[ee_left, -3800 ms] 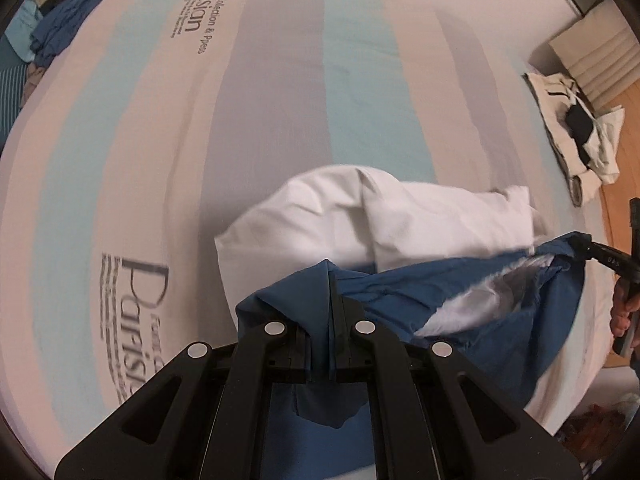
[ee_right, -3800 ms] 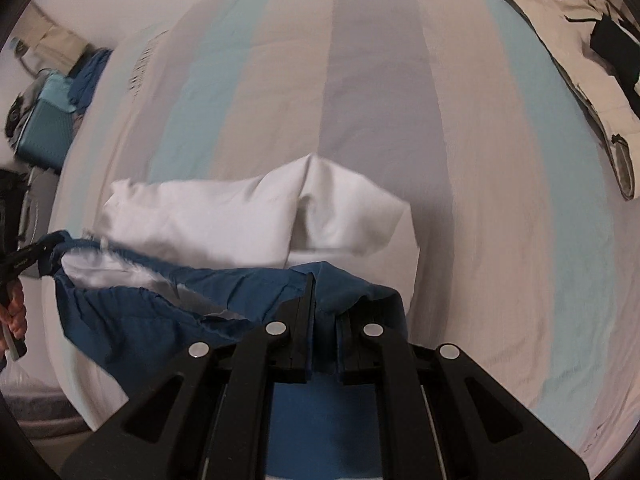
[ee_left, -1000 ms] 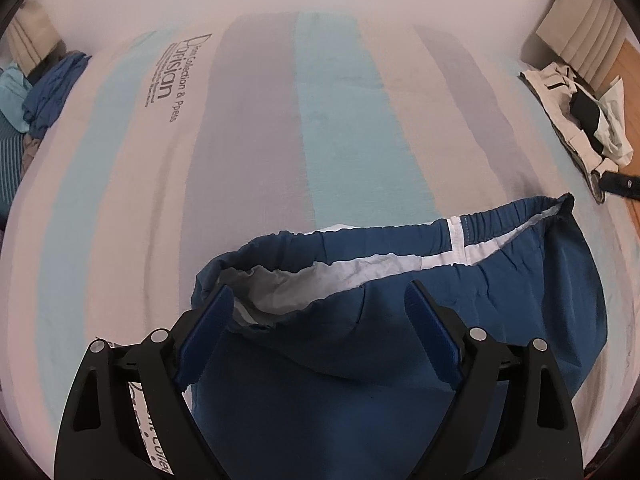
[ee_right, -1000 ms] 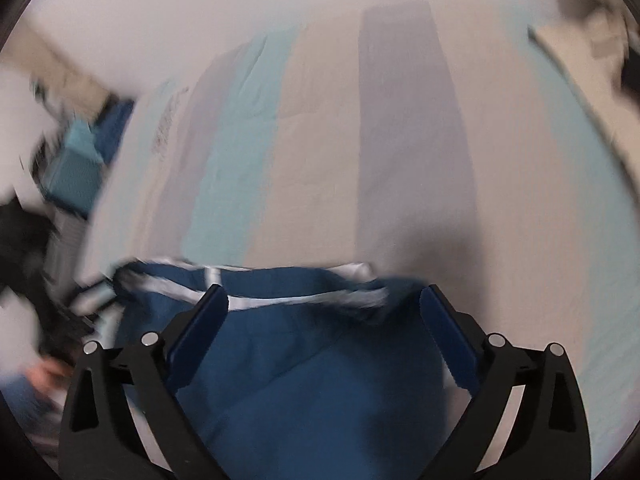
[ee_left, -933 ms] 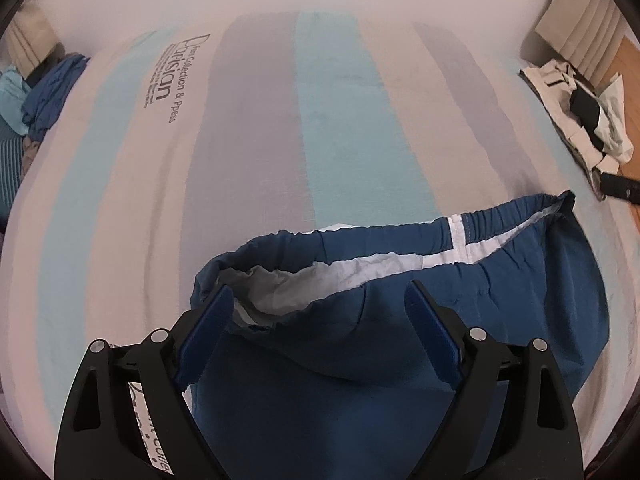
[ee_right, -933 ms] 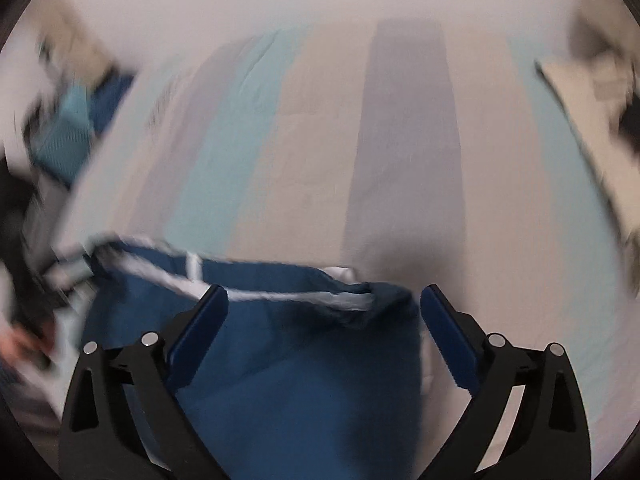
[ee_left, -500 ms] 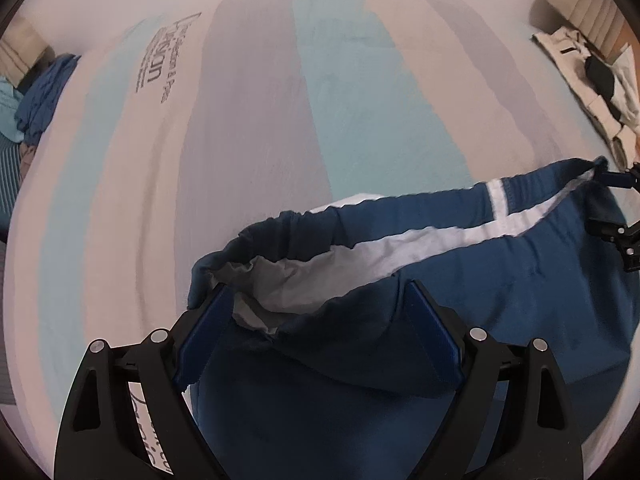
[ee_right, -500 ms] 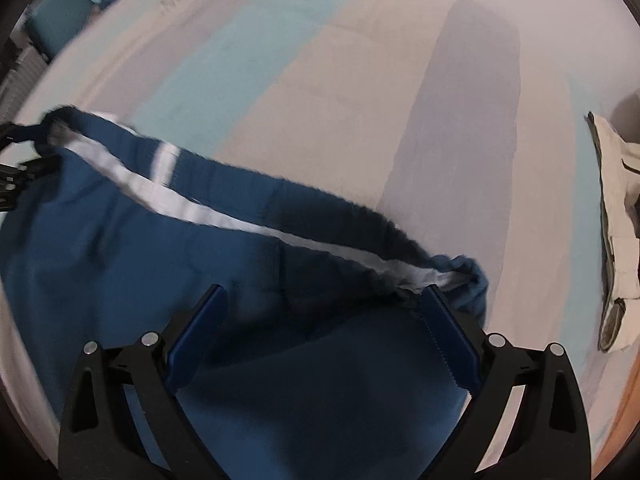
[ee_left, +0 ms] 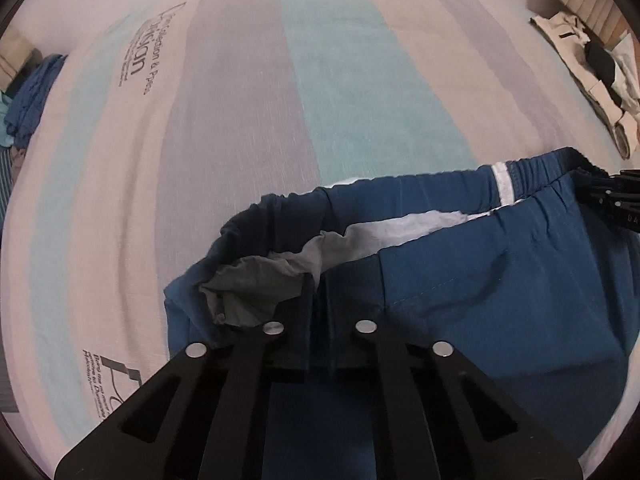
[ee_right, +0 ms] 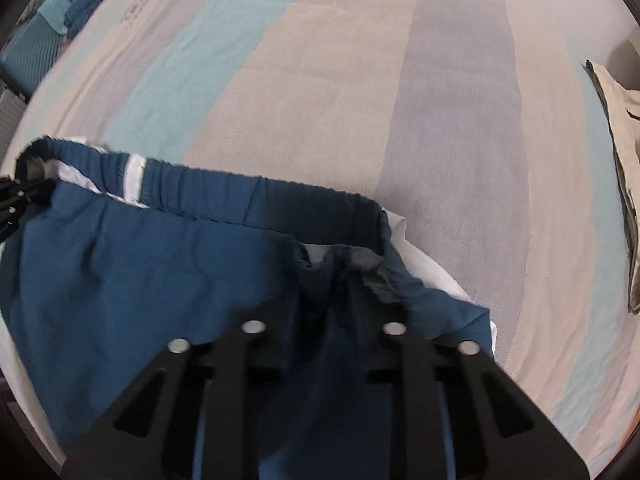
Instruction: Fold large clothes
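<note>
Blue shorts [ee_left: 500,288] lie spread on the striped bedspread [ee_left: 248,128], at its near edge, waistband [ee_left: 400,188] on the far side and open toward the middle of the bed. Nearest of all, both grippers have just dropped onto that waistband and gone from wide open to clamping. The left gripper [ee_left: 318,284] is clenched on the front layer of blue cloth at the waistband's left end, where the grey-white lining [ee_left: 280,272] bunches up just beside its fingers. The right gripper [ee_right: 334,276] is closing at this moment with a gathered ridge of blue fabric between its fingers at the waistband's right end; its pads already seem to press the cloth, though the frame is soft there. A second ago the jaws stood apart above the shorts with nothing in them, so the change is a fresh two-handed grip on the two waist corners.

My reading is that the shorts are laid flat and the fold itself is about to start, likely by lifting these corners together.

White cloth [ee_right: 424,268] peeks out from under the shorts just beyond the waistband. Farther off, a cream and black garment [ee_left: 592,64] sits at the bedspread's far right edge, and a pile of blue clothes [ee_left: 28,100] lies off its far left edge.
</note>
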A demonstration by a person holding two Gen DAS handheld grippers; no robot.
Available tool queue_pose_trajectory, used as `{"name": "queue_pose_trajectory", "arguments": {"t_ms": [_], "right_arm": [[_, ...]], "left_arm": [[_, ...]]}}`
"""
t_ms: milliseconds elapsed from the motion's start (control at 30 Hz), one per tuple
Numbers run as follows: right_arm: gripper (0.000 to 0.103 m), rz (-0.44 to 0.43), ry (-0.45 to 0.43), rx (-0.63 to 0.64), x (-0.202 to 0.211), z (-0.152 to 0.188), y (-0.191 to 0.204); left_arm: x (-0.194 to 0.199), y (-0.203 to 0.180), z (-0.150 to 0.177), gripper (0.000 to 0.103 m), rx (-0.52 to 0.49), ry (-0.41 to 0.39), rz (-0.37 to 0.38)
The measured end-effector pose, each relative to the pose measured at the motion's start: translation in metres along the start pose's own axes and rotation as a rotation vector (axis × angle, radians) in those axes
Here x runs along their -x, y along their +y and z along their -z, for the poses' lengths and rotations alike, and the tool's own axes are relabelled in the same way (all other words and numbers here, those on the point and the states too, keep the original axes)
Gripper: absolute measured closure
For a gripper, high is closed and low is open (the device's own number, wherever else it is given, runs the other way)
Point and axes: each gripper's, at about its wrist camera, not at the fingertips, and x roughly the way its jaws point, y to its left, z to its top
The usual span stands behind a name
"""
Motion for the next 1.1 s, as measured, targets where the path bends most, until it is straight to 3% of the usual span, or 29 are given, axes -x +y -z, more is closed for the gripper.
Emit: {"name": "queue_pose_trajectory", "arguments": {"t_ms": [367, 600, 867, 967, 1033, 1067, 1100], "right_arm": [[0.089, 0.005, -0.099, -0.034, 0.042, -0.002, -0.012], [0.099, 0.036, -0.062, -0.067, 0.021, -0.016, -0.018], [0.101, 0.032, -0.017, -0.068, -0.008, -0.023, -0.022], [0.099, 0.045, -0.040, -0.096, 0.000, -0.018, -0.027], [0.094, 0.072, -0.087, -0.120, 0.019, -0.008, -0.029], [0.074, 0.072, -0.100, -0.132, 0.027, -0.003, -0.029], [0.045, 0.066, -0.115, -0.145, 0.036, 0.005, -0.030]], "left_arm": [[0.017, 0.015, -0.023, 0.100, 0.024, -0.043, -0.021], [0.008, 0.027, -0.035, 0.102, 0.062, -0.048, -0.054], [-0.019, 0.031, -0.041, 0.103, 0.026, -0.015, -0.073], [-0.017, 0.030, -0.040, 0.103, 0.027, -0.026, -0.068], [-0.007, 0.029, -0.037, 0.103, 0.024, -0.052, -0.066], [0.002, 0.026, -0.032, 0.100, 0.012, -0.076, -0.074], [0.012, 0.022, -0.026, 0.099, 0.008, -0.094, -0.068]]}}
